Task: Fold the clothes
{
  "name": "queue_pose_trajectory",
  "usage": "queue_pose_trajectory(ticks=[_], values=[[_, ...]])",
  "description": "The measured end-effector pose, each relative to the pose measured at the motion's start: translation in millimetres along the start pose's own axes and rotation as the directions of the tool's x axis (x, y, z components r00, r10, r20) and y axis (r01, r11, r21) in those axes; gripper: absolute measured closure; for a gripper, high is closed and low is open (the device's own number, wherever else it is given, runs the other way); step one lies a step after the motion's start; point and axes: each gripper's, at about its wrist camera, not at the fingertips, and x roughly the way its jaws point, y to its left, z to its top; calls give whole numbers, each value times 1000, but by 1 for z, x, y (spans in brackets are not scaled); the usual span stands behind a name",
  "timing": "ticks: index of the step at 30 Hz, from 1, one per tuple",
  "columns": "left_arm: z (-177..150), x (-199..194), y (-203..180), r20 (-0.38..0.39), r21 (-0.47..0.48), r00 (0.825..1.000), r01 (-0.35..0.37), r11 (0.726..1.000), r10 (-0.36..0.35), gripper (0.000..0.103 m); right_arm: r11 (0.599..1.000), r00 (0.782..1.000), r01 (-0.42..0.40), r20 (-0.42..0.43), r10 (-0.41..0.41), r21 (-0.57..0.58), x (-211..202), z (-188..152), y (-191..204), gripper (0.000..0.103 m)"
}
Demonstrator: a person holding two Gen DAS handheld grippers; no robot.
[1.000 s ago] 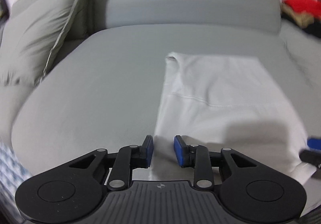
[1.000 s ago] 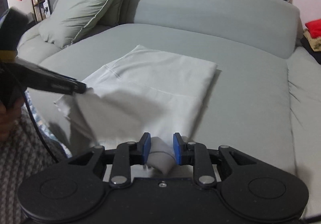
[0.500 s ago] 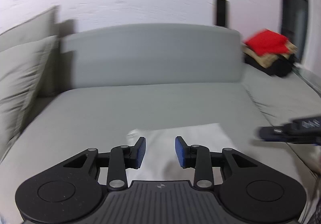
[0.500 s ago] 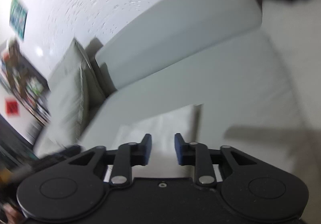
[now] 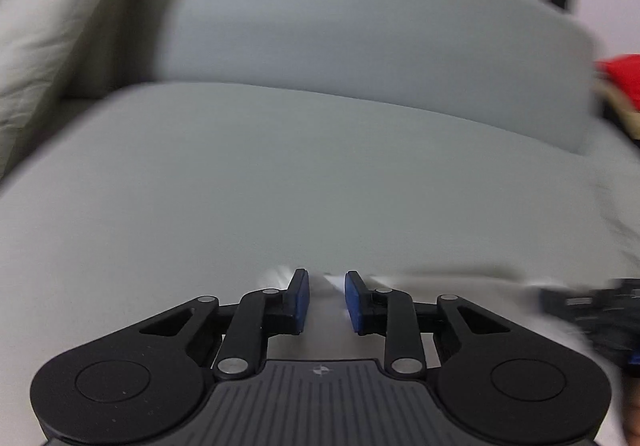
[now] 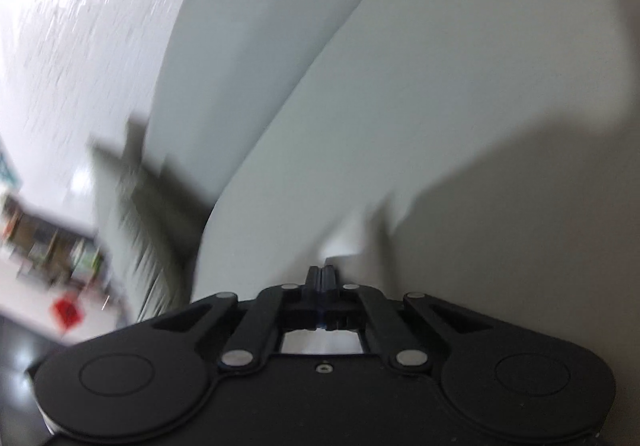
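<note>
left tool [image 5: 325, 296] part open; right tool [image 6: 323, 275] closed

Matt grey cloth sofa [image 5: 304, 182], smooth white cloth garment [image 5: 326, 296], rough plaster wall [image 6: 68, 30]

Soft indoor light; heavy motion blur smears both fisheye views, edges bowed, dark shadows on the sofa [image 6: 500, 94].

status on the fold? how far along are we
Done: hard to judge; both views are blurred and only a strip of the white garment shows on the grey sofa. In hand: the left hand-held gripper has its jaws apart with white cloth showing between them, grip unclear; the right hand-held gripper is shut, apparently on nothing. Left: whether more folds remain can't be told.
</note>
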Motion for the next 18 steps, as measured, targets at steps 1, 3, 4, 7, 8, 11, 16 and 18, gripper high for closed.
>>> queue_pose_trajectory(ticks=[1,3,4,7,8,11,16,18], values=[[2,2,7,-3,-38,999,-37,999,37,65,999,998,36,57,-35,-4,-3,2,-2,103],[4,2,20,-21,-86,992,-126,988,125,70,993,982,116,148,-115,1,-10,5,-4,103],[5,-2,26,-20,-95,984,-179,979,178,73,989,973,147,178,-145,5,-15,6,-5,103],[3,-27,43,-3,-129,971,-238,963,240,79,978,956,208,215,-199,-19,-34,6,0,97],[1,-39,49,9,-141,974,-222,965,226,79,976,955,217,216,-205,-30,-43,5,3,95],[-15,-83,50,62,-99,993,-91,991,98,73,980,974,176,161,-159,-97,-70,-5,18,93],[-53,-114,5,19,160,1000,20,987,-23,69,878,994,92,-1,-105,-470,-88,-49,74,92],[-67,-116,-12,-24,247,1000,7,969,-1,64,774,987,98,-40,-157,-626,-86,-77,91,92]])
